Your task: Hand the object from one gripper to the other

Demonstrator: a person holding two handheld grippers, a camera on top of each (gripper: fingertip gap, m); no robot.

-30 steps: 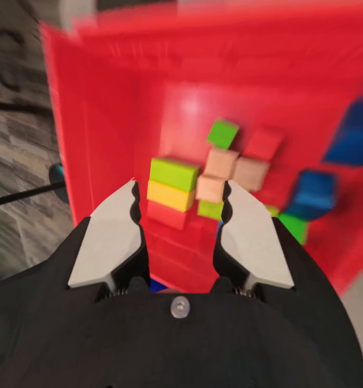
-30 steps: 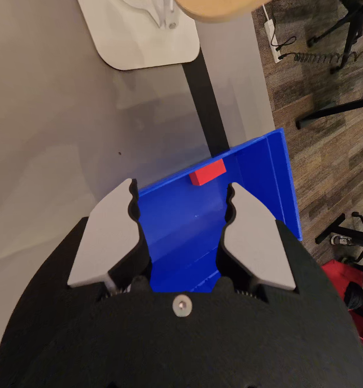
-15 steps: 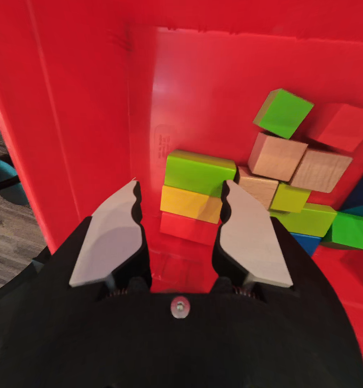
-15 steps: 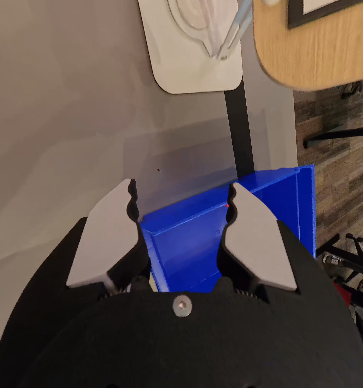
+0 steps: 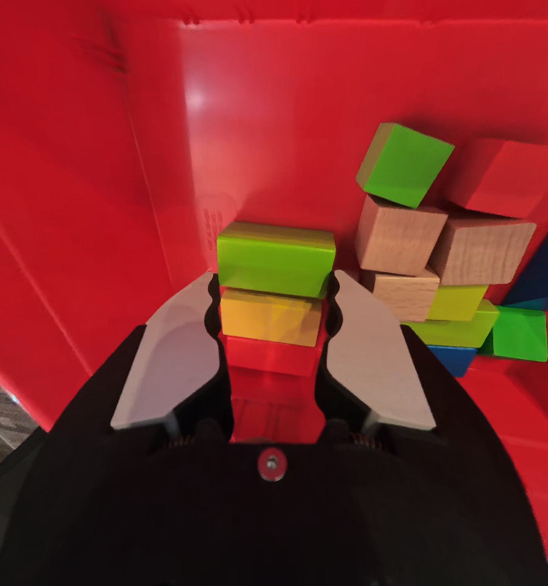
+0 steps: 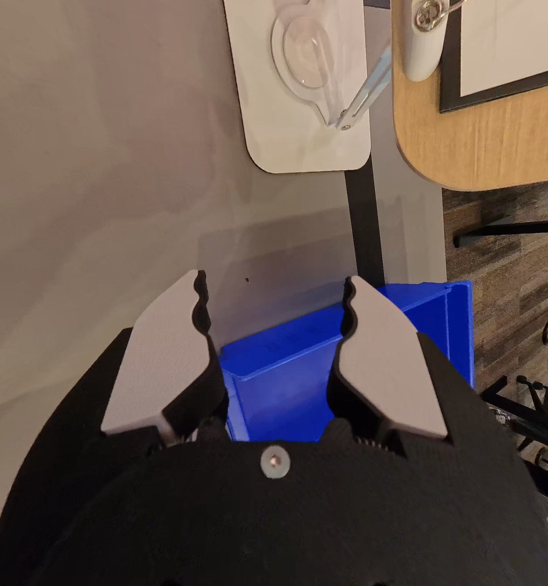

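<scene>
Inside a red bin, the left hand-held gripper points straight at a small stack of three blocks lying flat: a green block on top, a yellow block under it, and a red block at the bottom. The stack sits directly ahead, between the two fingers, with each block's long axis running across the gap from one finger to the other. The fingers bracket the short ends of the green and yellow blocks very closely, but whether the pads actually press on either block cannot be told; nothing looks lifted yet. A loose heap of other blocks lies to the right. The left gripper is clearly the nearer one. The right hand-held gripper hangs spread wide and empty over a grey desk, angled down above the edge of a blue bin, well apart from the stack.
</scene>
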